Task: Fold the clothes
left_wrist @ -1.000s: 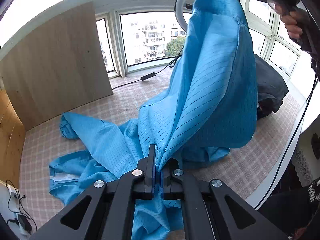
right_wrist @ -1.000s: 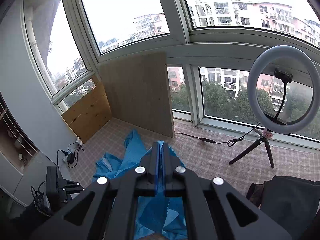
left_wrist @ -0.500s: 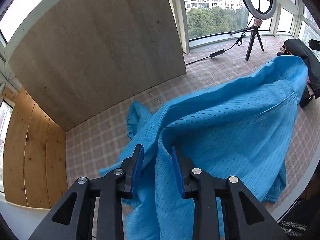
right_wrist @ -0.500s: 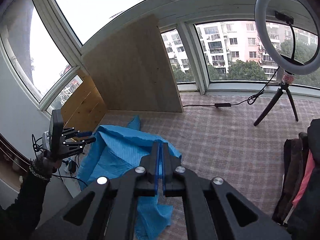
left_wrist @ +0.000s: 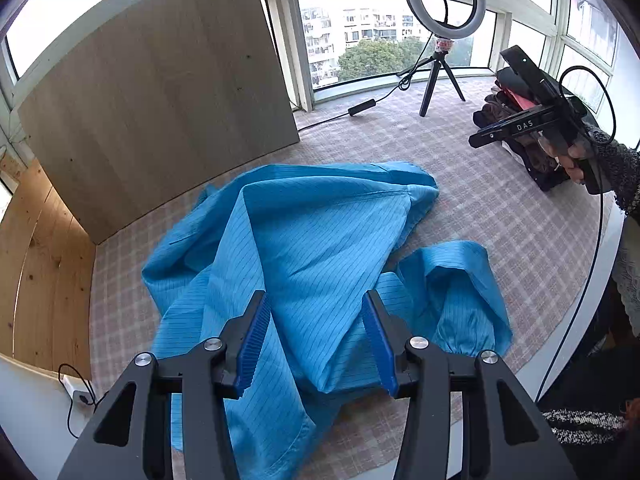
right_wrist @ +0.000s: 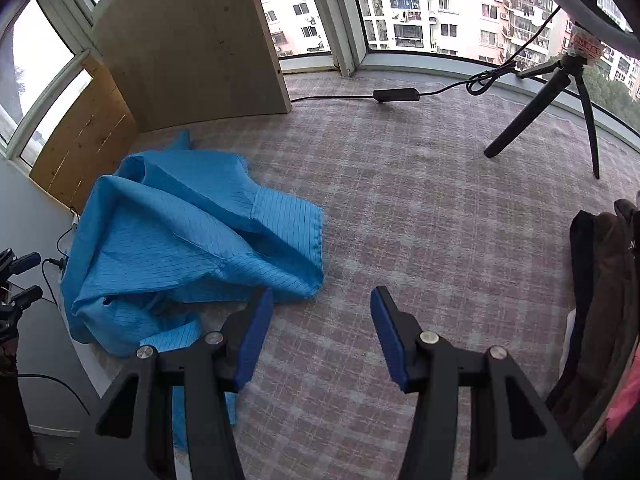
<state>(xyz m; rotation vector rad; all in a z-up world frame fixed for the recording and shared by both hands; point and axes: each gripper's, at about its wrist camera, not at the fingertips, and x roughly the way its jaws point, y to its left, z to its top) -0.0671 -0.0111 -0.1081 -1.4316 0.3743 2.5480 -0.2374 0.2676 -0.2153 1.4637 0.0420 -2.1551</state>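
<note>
One blue garment lies crumpled on the checked surface, filling the lower centre of my left wrist view and the left half of my right wrist view. In the left wrist view its long axis runs from the lower left of the frame up toward the centre right, where a rounded, collar-like edge points at the window side; a cuffed sleeve end curls out at the lower right. The cloth is bright blue with thin dark pinstripes, heaped in loose folds, not flat.

My left gripper hangs over the garment with its two blue-padded fingers spread wide, holding nothing. My right gripper is likewise spread wide and empty, above bare checked surface just right of the garment's hem; in the left wrist view it shows at the upper right, held in my hand.

One ring light on a tripod stands by the windows, one wooden board leans at the upper left, and one pile of dark clothes sits at the right edge.
</note>
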